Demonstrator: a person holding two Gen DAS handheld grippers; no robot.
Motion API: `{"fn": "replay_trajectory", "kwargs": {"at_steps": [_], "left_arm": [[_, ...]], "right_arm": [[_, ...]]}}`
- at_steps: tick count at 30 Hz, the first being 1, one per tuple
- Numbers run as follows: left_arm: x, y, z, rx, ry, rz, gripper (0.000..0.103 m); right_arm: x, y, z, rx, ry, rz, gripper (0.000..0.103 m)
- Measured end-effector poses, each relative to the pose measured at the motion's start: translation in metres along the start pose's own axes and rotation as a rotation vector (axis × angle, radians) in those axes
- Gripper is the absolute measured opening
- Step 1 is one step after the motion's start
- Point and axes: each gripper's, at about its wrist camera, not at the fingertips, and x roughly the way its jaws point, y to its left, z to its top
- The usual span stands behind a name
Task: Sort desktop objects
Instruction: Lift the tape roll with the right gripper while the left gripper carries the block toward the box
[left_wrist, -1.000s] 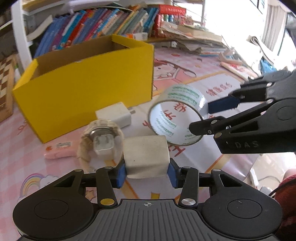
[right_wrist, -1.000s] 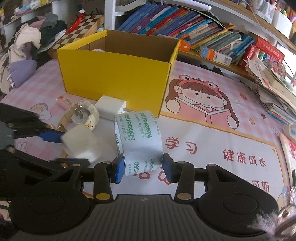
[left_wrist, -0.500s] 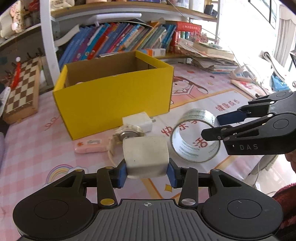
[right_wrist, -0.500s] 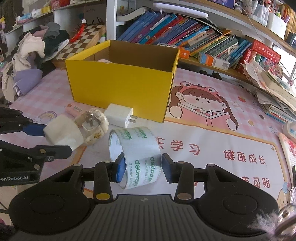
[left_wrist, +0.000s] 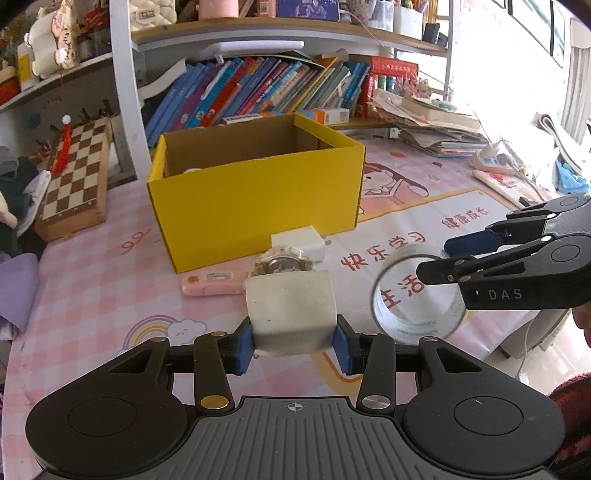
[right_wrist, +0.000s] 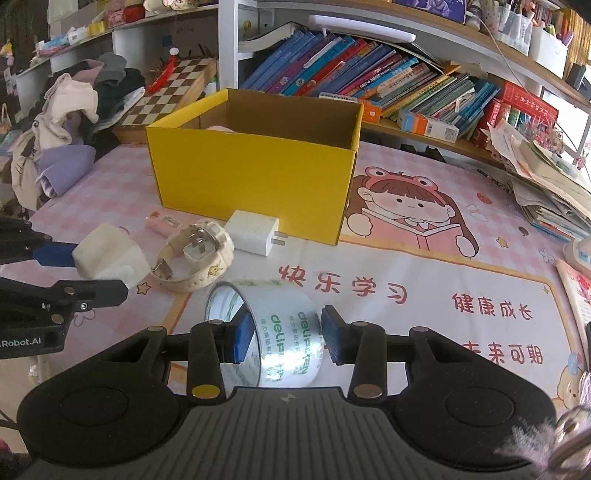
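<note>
Left gripper (left_wrist: 293, 341) clamped on white block (left_wrist: 290, 308), lower centre; right gripper (right_wrist: 284, 334) clamped on tape roll (right_wrist: 275, 325), core axis pointing lower right to upper left; above pink mat (right_wrist: 424, 266), yellow box (right_wrist: 255, 173) upper centre

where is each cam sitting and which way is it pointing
Left wrist: sits behind the left tongs, facing the yellow box and bookshelf; grips a white block; right tongs show at right.
Right wrist: sits behind the right tongs, same way; grips a tape roll; left tongs at left.
Shared: box, watch, charger, both held things.
</note>
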Motion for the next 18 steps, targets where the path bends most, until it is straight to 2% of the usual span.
{"fn": "replay_trajectory", "kwargs": {"at_steps": [4, 5, 6, 13, 15, 18], "left_arm": [[-0.002, 0.001, -0.002, -0.002, -0.001, 0.004, 0.041], [-0.002, 0.001, -0.003, -0.003, -0.002, 0.006, 0.041], [-0.002, 0.001, -0.003, -0.003, -0.002, 0.007, 0.041], [-0.005, 0.003, -0.007, -0.008, -0.001, 0.015, 0.041], [-0.005, 0.004, -0.008, -0.010, 0.003, 0.017, 0.041], [-0.005, 0.005, -0.008, -0.011, 0.001, 0.023, 0.041]], "right_arm": [[-0.001, 0.001, 0.000, 0.004, 0.003, -0.003, 0.030], [0.000, 0.001, 0.000, 0.002, 0.015, 0.004, 0.022], [0.003, 0.001, -0.001, 0.002, 0.034, 0.008, 0.020], [0.018, -0.004, -0.010, 0.044, 0.124, 0.010, 0.019], [0.021, -0.006, -0.011, 0.058, 0.135, 0.014, 0.013], [0.023, -0.008, -0.011, 0.069, 0.140, 0.017, 0.011]]}}
